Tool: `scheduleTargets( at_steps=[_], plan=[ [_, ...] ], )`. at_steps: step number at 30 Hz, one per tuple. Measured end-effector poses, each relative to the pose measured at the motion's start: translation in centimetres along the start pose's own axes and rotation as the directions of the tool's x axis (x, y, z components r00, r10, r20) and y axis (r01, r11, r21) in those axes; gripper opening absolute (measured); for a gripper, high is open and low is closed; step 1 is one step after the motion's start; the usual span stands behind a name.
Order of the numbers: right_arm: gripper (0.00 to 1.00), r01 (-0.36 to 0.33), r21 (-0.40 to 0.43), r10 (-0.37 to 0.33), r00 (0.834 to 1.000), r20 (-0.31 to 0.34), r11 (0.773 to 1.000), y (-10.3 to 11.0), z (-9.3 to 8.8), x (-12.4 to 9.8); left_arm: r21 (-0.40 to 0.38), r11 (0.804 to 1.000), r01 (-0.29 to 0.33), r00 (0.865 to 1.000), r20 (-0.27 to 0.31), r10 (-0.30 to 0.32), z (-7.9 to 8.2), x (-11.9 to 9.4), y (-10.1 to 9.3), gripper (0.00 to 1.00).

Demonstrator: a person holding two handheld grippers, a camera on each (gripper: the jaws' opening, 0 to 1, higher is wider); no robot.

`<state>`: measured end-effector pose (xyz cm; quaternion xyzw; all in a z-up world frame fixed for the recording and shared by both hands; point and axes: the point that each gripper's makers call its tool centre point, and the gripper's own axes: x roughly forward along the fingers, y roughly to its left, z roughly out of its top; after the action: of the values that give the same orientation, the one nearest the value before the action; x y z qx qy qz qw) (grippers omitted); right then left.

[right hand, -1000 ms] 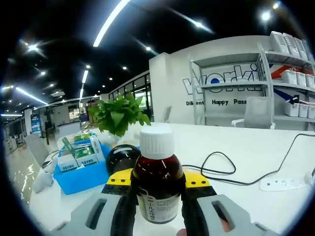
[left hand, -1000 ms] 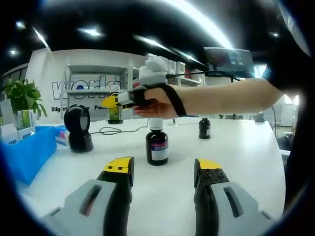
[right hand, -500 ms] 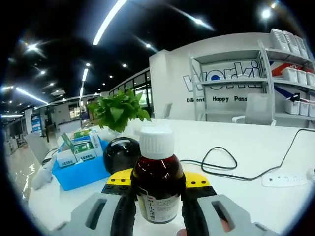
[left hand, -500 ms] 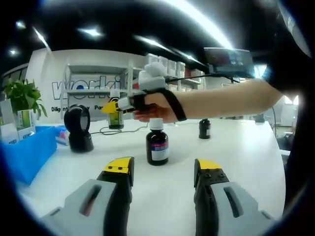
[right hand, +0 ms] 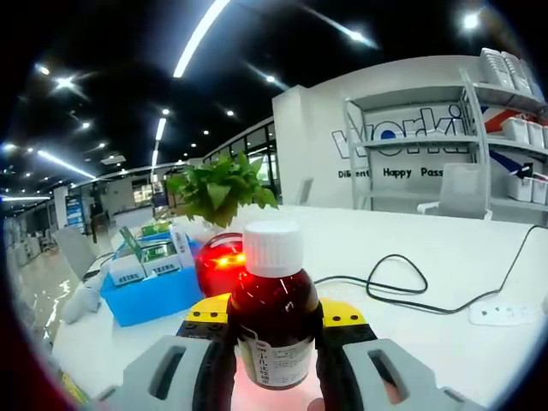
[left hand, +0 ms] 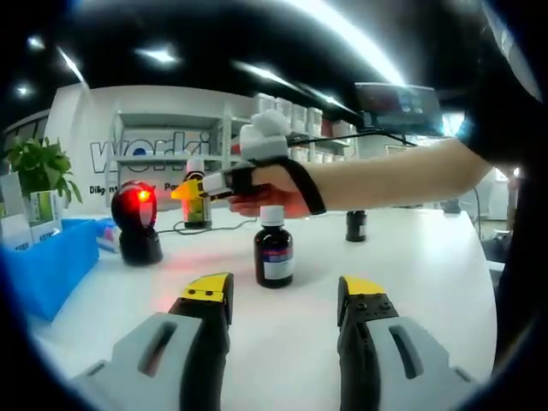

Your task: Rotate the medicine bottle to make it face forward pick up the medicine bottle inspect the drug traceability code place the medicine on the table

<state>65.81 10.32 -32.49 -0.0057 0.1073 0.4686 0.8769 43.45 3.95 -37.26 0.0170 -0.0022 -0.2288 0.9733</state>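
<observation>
Greenery sits at the far left of the left gripper view — a potted plant [left hand: 36, 167] behind a blue bin [left hand: 47, 261] on the white table [left hand: 411, 257]; in the right gripper view that bin [right hand: 154, 291] holds small green-and-white boxes [right hand: 141, 261] standing on end, their print too small to read. Next along stands a black scanner [left hand: 137, 224], its face glowing red. Beyond it the right gripper [left hand: 195, 190] is held above the table by a person's hand [left hand: 270, 188], its jaws closed on the medicine bottle [left hand: 196, 193] — a brown bottle with a white cap, upright and lifted beside the scanner. From the right gripper view the medicine bottle [right hand: 274, 321] is clamped between both yellow-tipped jaws, its pale label partly showing with text I cannot make out, the red glow just behind it. On the back wall large blue letters read "worki", with smaller words "Happy" and "Pass" beneath. Near the table's middle a second dark bottle [left hand: 274, 250] with a white cap and a white and purple label stands alone, and a smaller dark bottle [left hand: 356, 224] stands farther right. The left gripper [left hand: 282, 300] hovers low over the table, jaws spread apart with nothing between them.
</observation>
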Motion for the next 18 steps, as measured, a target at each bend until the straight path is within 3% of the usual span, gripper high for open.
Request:
scheduleTargets(
  at_steps=[8,18],
  plan=[
    [0.31,0.003,-0.033,-0.002,1.0,0.012,0.999,0.0,0.7,-0.3,0.001,1.0,-0.001,1.0,-0.001,0.001,0.0,0.0,0.0,0.4],
    [0.31,0.017,-0.03,-0.016,0.998,0.058,0.999,0.0,3.5,-1.4,0.0,1.0,0.003,1.0,-0.001,-0.003,0.0,0.0,0.0,0.4]
  ],
)
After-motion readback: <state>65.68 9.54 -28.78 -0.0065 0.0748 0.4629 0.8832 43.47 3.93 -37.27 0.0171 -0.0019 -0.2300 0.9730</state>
